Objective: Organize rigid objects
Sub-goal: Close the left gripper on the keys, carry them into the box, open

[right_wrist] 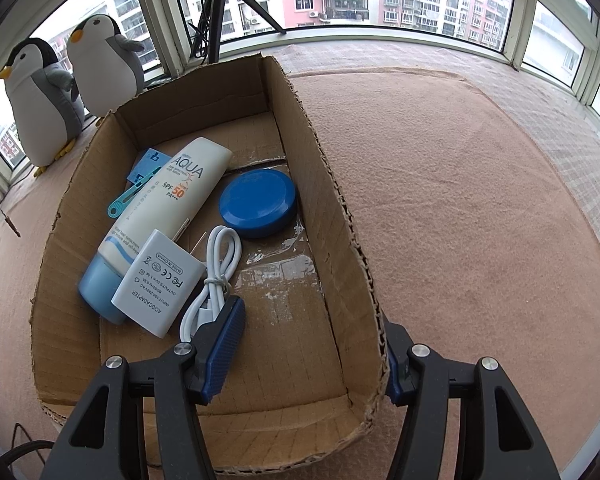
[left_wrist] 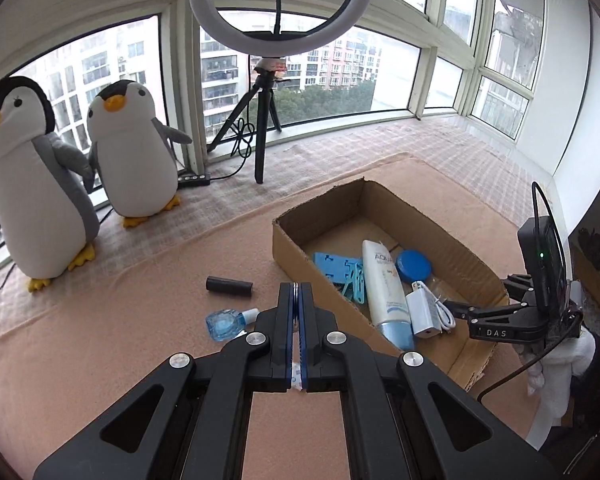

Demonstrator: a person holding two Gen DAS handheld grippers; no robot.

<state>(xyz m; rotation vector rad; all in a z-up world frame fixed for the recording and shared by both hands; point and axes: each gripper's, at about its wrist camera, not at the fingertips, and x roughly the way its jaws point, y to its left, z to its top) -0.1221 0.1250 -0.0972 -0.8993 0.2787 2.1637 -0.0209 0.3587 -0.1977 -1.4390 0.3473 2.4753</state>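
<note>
Cardboard made up the open box (right_wrist: 332, 184), which sat on a pinkish felt mat (right_wrist: 480, 220) covering the tabletop. Inside the box lay a white sunscreen tube (right_wrist: 172, 204) with a blue cap, a white power adapter (right_wrist: 160, 284) resting against the tube's cap end, a coiled white cable (right_wrist: 216, 276) just beside the adapter, a round blue tin (right_wrist: 258, 208) near the box's right wall, and a light-blue plastic stand (left_wrist: 336, 266) with a teal tool (right_wrist: 130, 198) lying on it, partly under the tube.

From the right wrist view, the right hand-held gripper (right_wrist: 312, 344) was spread wide, straddling the box's right wall near its nearest corner: one blue pad (right_wrist: 226, 344) inside the box, touching the cable's end, the other outside the wall. It grasped nothing.

From the left wrist view, the left hand-held gripper (left_wrist: 296, 300) was clenched, its pads pressed on a thin edge-on piece that I could not identify. It hung over the mat just left of the box. Outside the box, on the mat, a dark cylinder (left_wrist: 229, 286) lay on its side, and a small clear blue bottle (left_wrist: 230, 320) lay near it, just beside the left hand-held gripper's fingers.

Two plush penguins (left_wrist: 128, 148) stood at the tabletop's far left edge by the window, beside a ring light on a tripod (left_wrist: 260, 120).
</note>
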